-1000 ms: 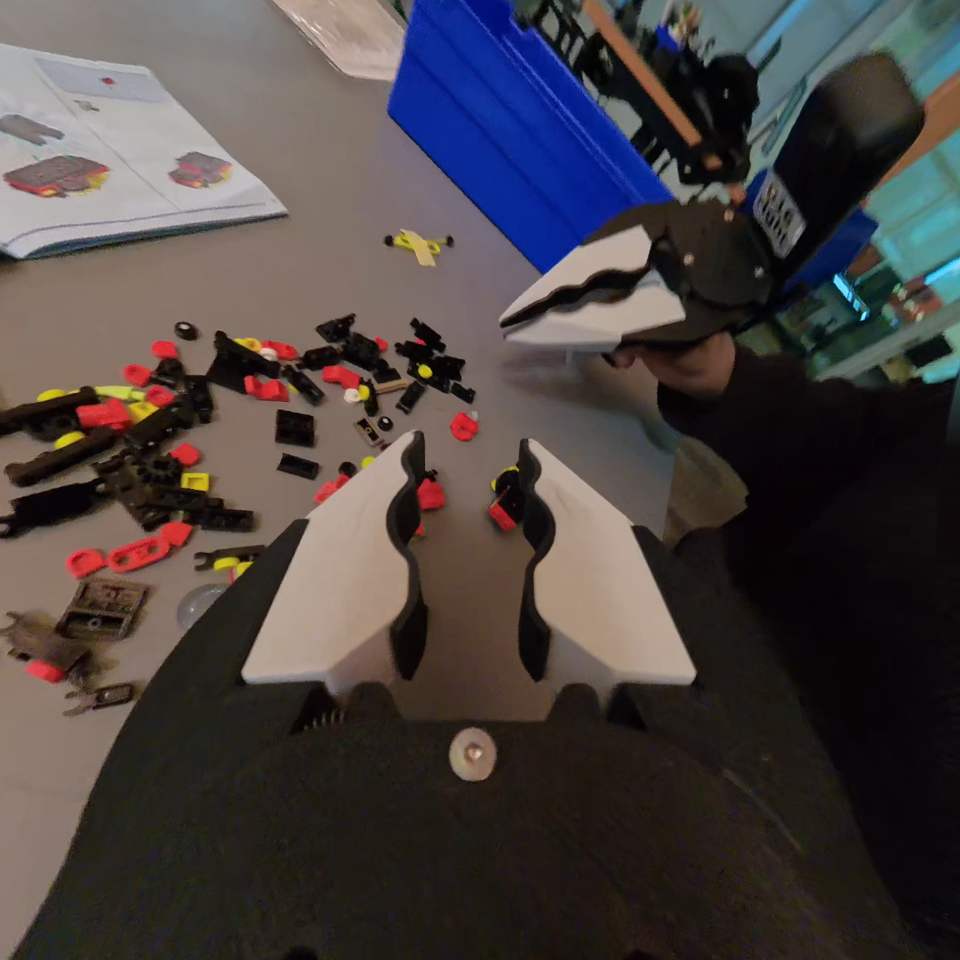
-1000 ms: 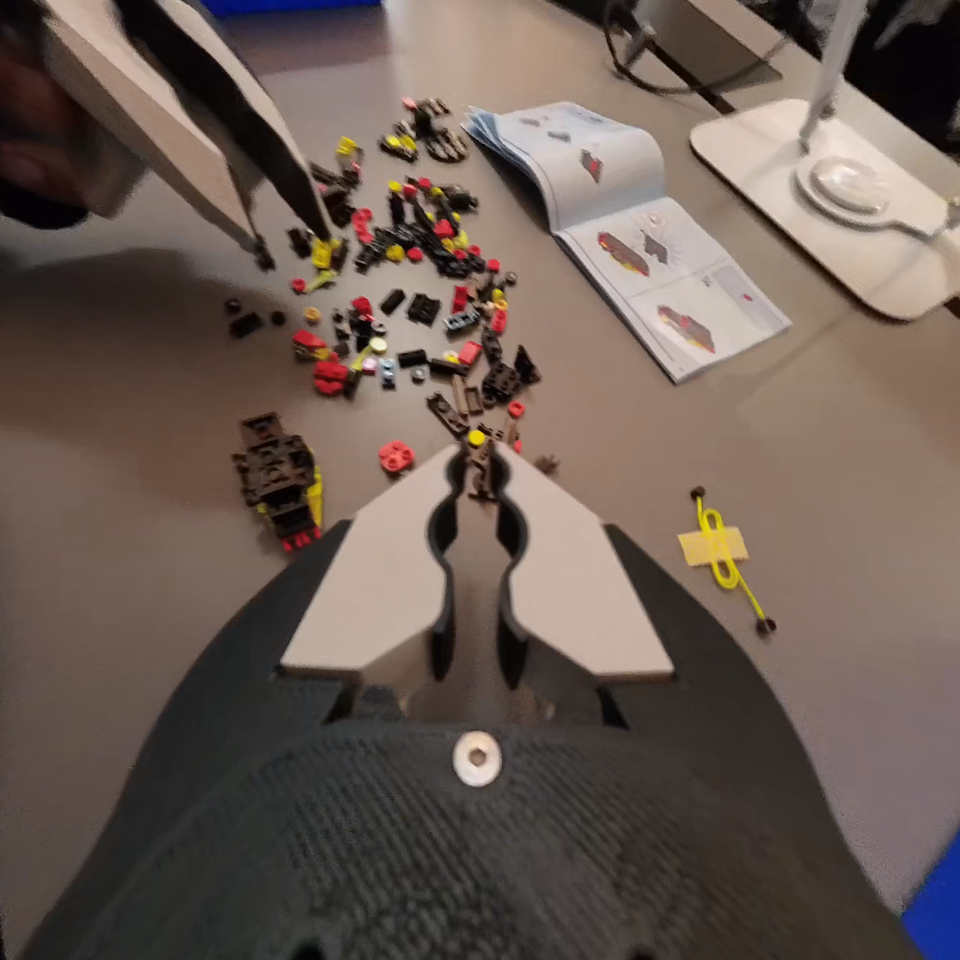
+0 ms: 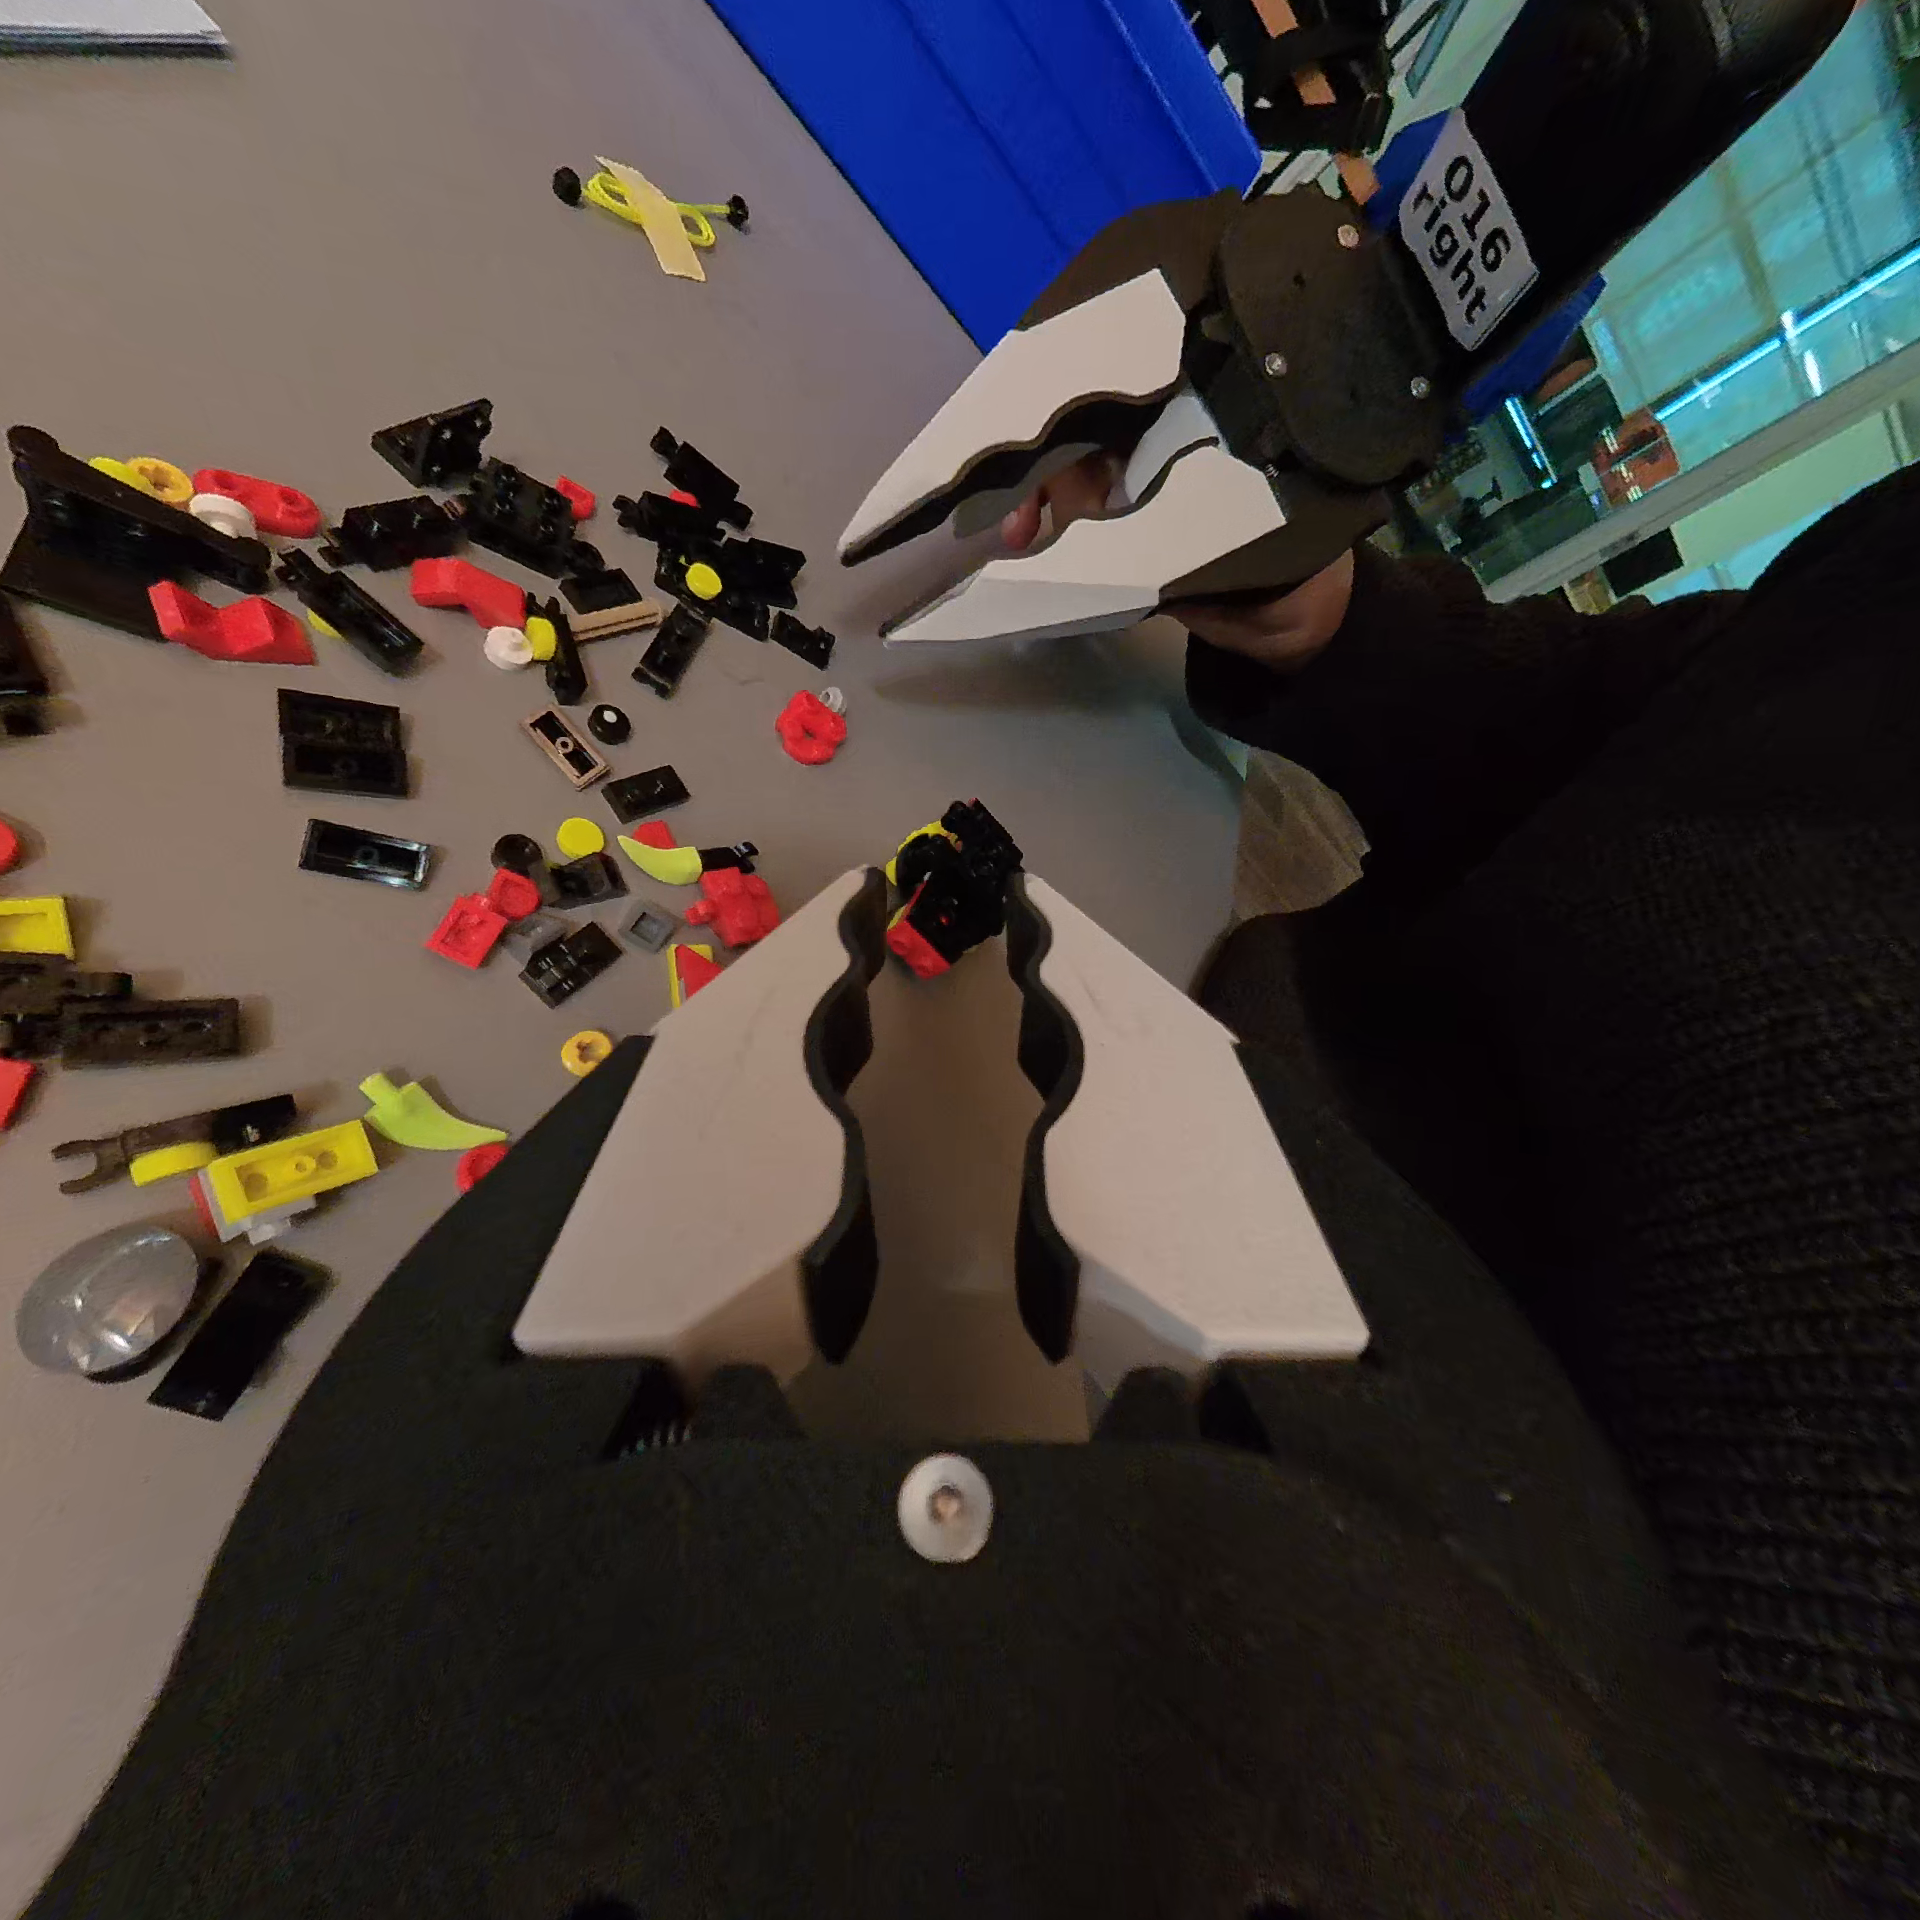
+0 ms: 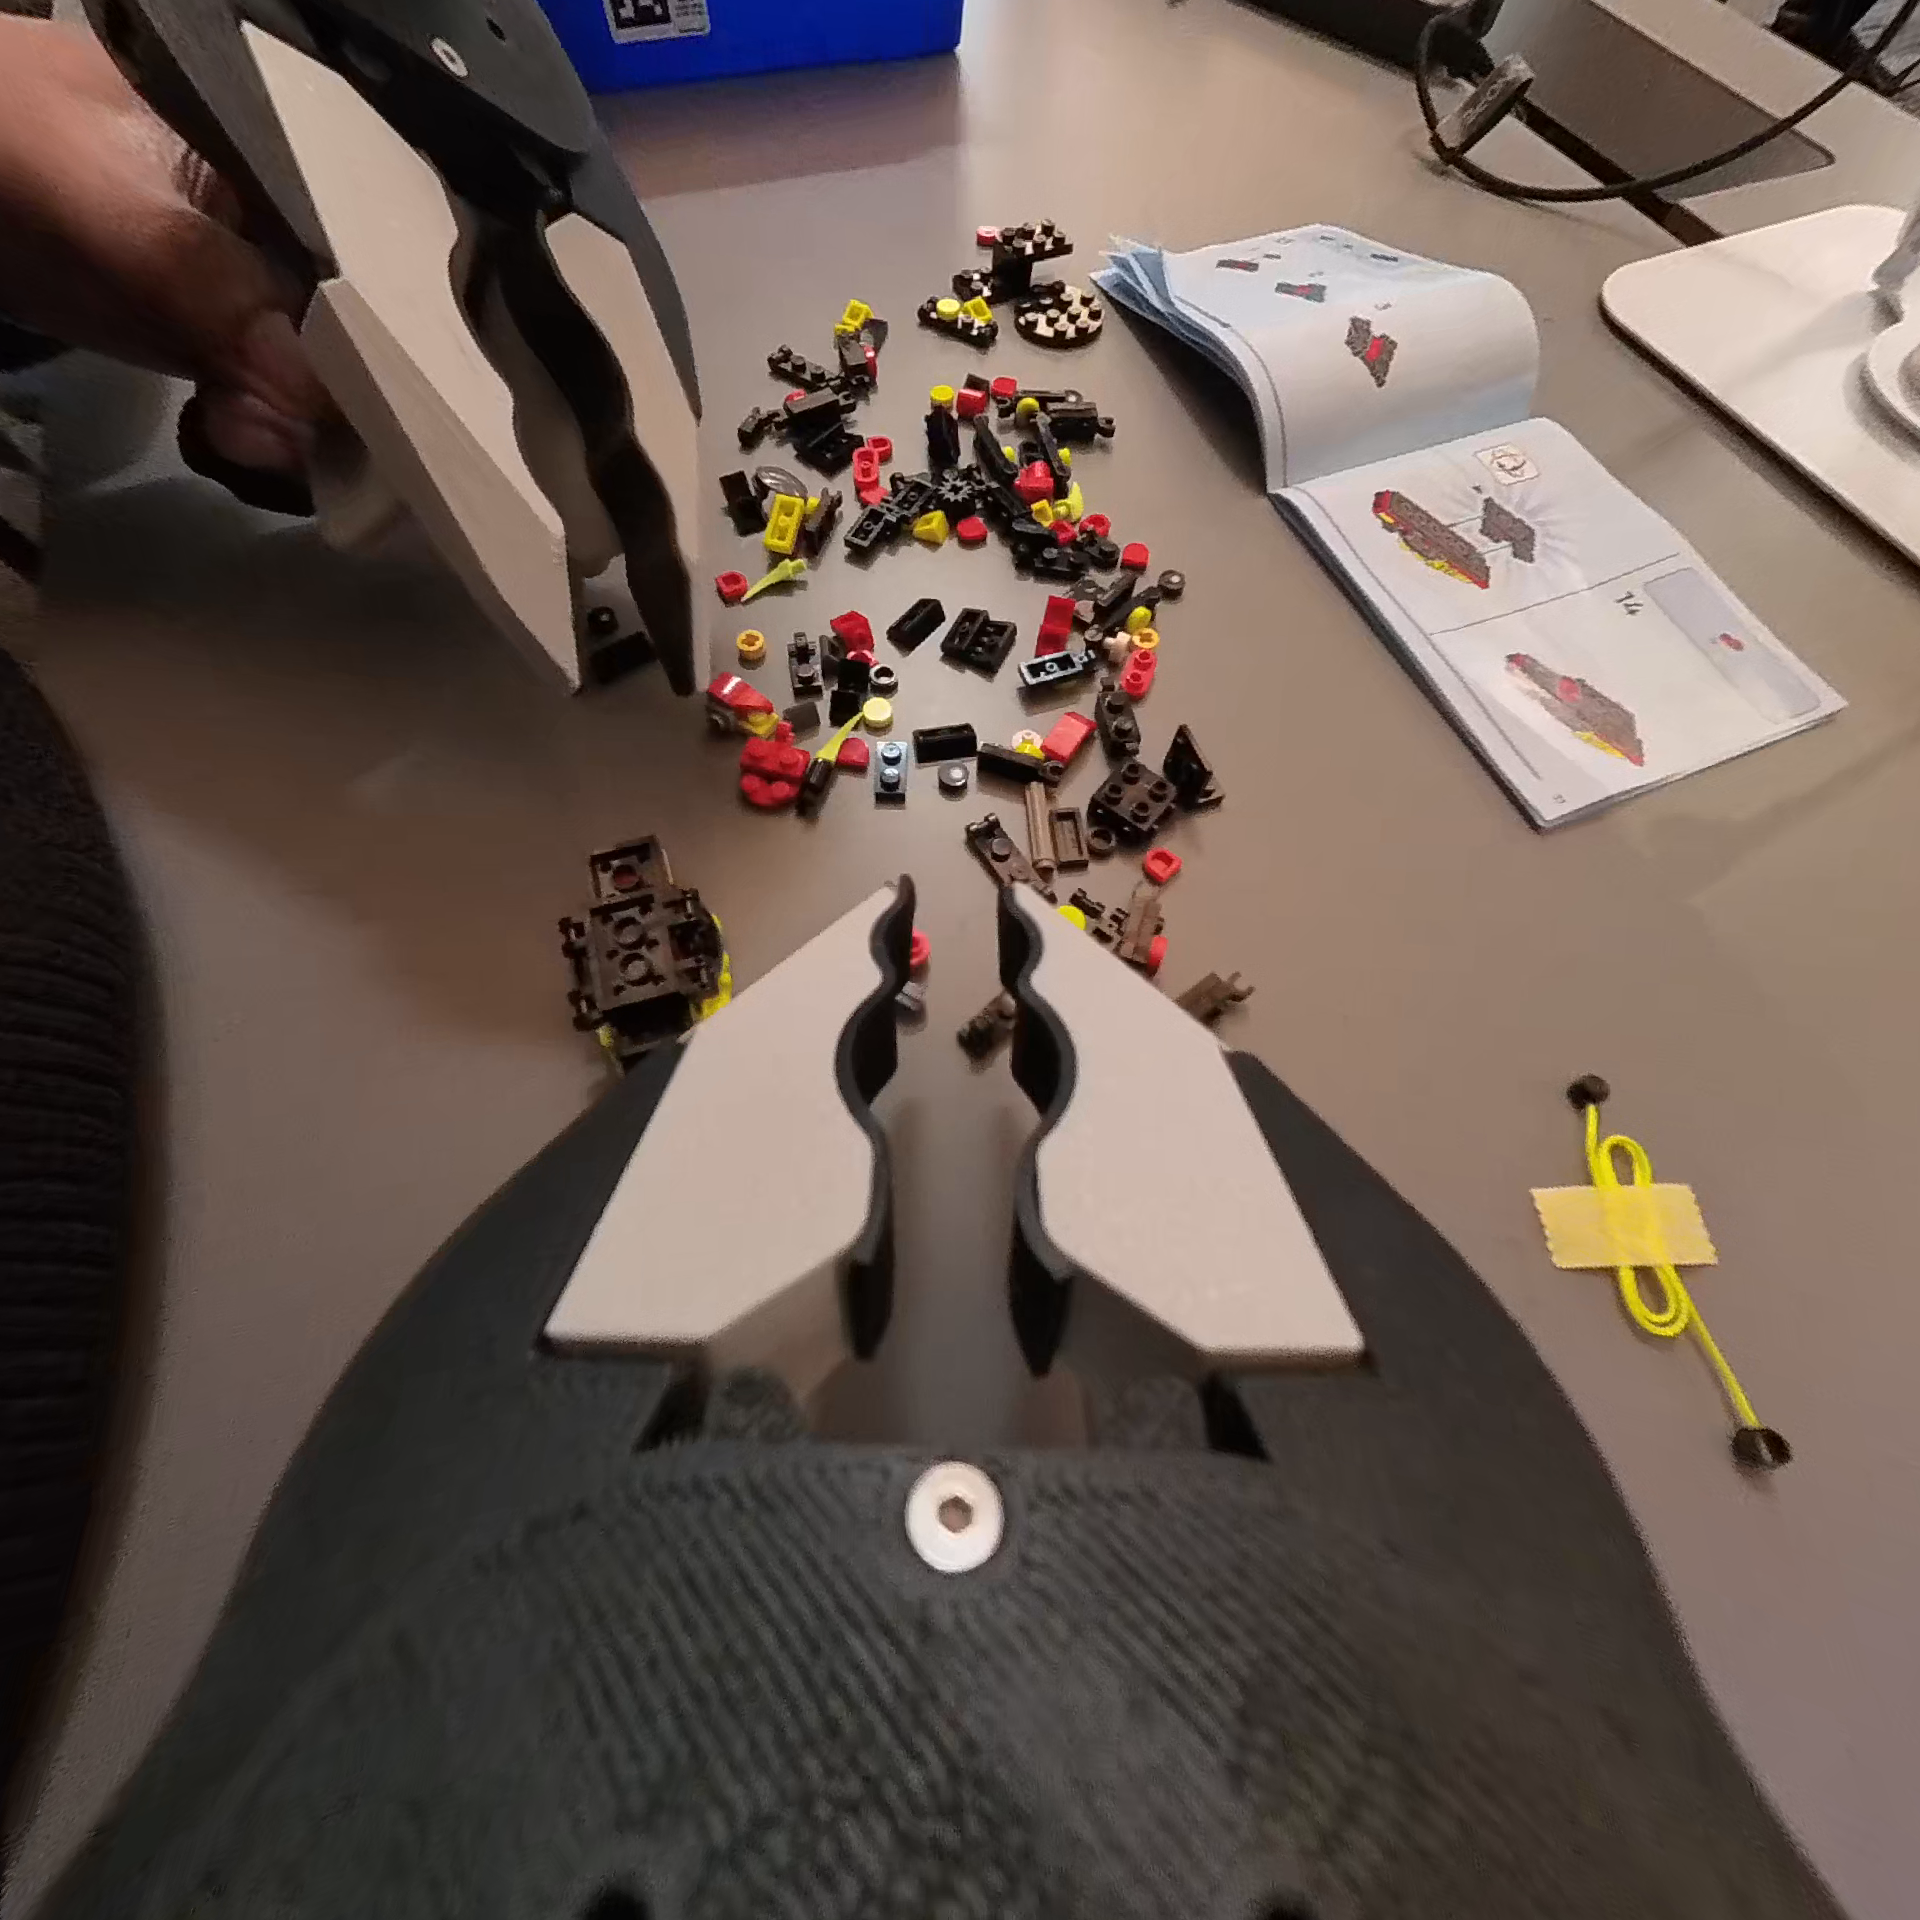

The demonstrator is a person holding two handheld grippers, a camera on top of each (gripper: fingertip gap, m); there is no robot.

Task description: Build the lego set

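Fingers [image 3: 727,1091] of the left gripper [image 3: 943,881] stand partly open and press on nothing. A small brick assembly [image 4: 639,945] in black, red and yellow appears between their tips in the left wrist view. The right wrist view shows it lying on the grey table [image 4: 1351,1039], below this raised gripper and close to the table's edge [image 3: 1236,831]. The right gripper [image 4: 956,899] has only a narrow opening and holds nothing. It hovers over a red flower-shaped piece [image 3: 810,727], with small dark pieces just beside its tips. Farther out lies the heap of loose bricks [image 4: 966,520], then an open instruction booklet [image 4: 1507,540], a yellow cord under tape [image 4: 1626,1236] and a blue bin [image 3: 987,135].

I judge two risks. A slanted touch could push the assembly toward the edge or break studs apart, because it is small and only loosely built. Around the right gripper the pieces are so crowded that closing fingers could catch a neighbour or flick one away.
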